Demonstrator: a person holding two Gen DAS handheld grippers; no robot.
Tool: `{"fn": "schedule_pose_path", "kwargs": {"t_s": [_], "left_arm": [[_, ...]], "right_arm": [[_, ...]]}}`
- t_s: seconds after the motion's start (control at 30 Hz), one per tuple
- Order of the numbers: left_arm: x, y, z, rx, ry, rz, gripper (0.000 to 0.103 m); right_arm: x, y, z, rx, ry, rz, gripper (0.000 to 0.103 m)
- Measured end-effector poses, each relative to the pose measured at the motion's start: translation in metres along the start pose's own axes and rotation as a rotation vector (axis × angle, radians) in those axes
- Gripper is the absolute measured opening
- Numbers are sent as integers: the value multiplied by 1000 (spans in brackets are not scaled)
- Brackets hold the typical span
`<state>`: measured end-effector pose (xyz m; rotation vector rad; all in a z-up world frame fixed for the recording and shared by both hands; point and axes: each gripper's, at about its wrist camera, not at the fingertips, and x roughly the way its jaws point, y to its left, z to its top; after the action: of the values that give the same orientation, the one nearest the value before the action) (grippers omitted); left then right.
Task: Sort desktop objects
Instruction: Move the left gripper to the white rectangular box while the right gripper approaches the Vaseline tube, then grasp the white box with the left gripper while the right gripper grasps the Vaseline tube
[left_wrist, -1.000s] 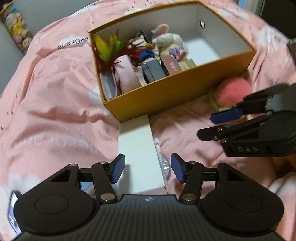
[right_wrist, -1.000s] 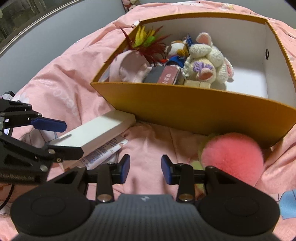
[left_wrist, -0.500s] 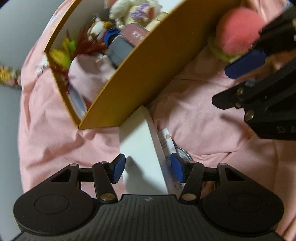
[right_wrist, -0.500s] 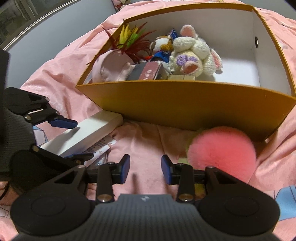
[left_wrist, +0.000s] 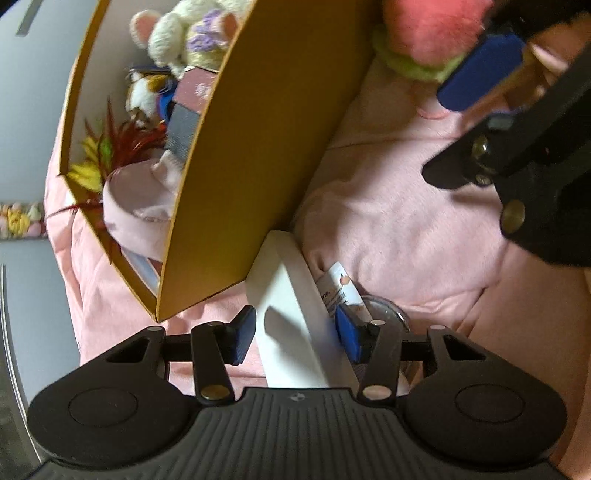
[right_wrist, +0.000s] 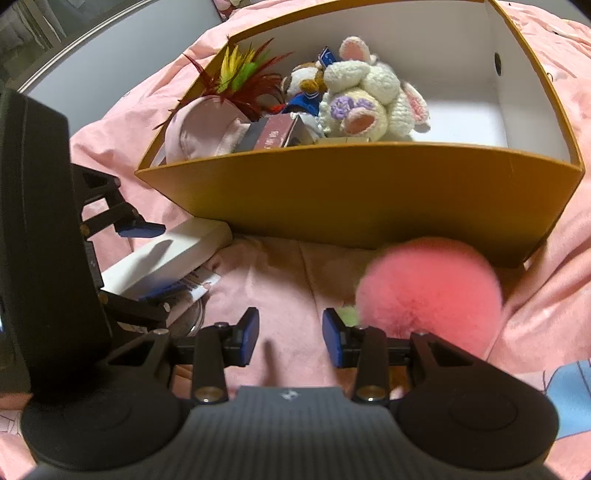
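A long white box (left_wrist: 291, 317) lies on the pink blanket against the orange storage box (left_wrist: 258, 147). My left gripper (left_wrist: 295, 341) is open, tilted, with its fingers on either side of the white box, not pressing it. The white box also shows in the right wrist view (right_wrist: 173, 258). A pink fluffy ball (right_wrist: 428, 291) lies in front of the orange box (right_wrist: 351, 192). My right gripper (right_wrist: 290, 338) is open and empty, just left of the ball. The ball also shows in the left wrist view (left_wrist: 432, 26).
The orange box holds a crocheted rabbit (right_wrist: 365, 103), a pink cap (right_wrist: 199, 129), feathers (right_wrist: 240, 74), a small plush and small boxes; its right half is bare. A printed tube (left_wrist: 338, 291) and a clear round lid (left_wrist: 384, 314) lie beside the white box.
My left gripper has rolled to one side and moved forward, so its fingers now straddle the white box. My right gripper has shifted closer to the pink ball.
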<state>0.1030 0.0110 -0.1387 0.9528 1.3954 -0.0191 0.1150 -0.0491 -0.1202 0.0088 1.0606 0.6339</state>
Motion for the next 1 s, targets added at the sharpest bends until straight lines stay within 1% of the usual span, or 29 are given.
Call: {"fn": "schedule_pose_path", "kwargs": {"t_s": [0.1,0.2,0.33,0.43,0.53,0.6,0.67,0.77,0.87,1.0], "left_arm": [[1,-1,0,58,20,-7,52],[-2,-3,-1,125,35,-9,45],[-4,4,-4,176,64,-54,45],[-2,21,-2,159,104,-125,45],[5,48,2,79,171,-247,45],[12,64,3,33,212,-310,45],[16,74,3,1,243,-353,45],[16,83,-1,-3,265,-376,43],[12,87,-6,10,272,-385,40],[13,92,-13,13,280,-400,40]], "right_arm": [[-2,-1,0,5,-8,3,41],[-1,-1,-1,-2,-1,-2,41],[-1,-1,-2,-1,4,4,41],[0,-3,-2,3,5,6,41],[0,-4,-2,7,7,7,41],[0,-4,-2,8,6,8,41],[0,-4,-3,8,5,9,41],[-1,-4,-3,9,4,8,41],[-1,-4,-3,10,6,8,41],[0,-3,-3,5,10,8,41]]}}
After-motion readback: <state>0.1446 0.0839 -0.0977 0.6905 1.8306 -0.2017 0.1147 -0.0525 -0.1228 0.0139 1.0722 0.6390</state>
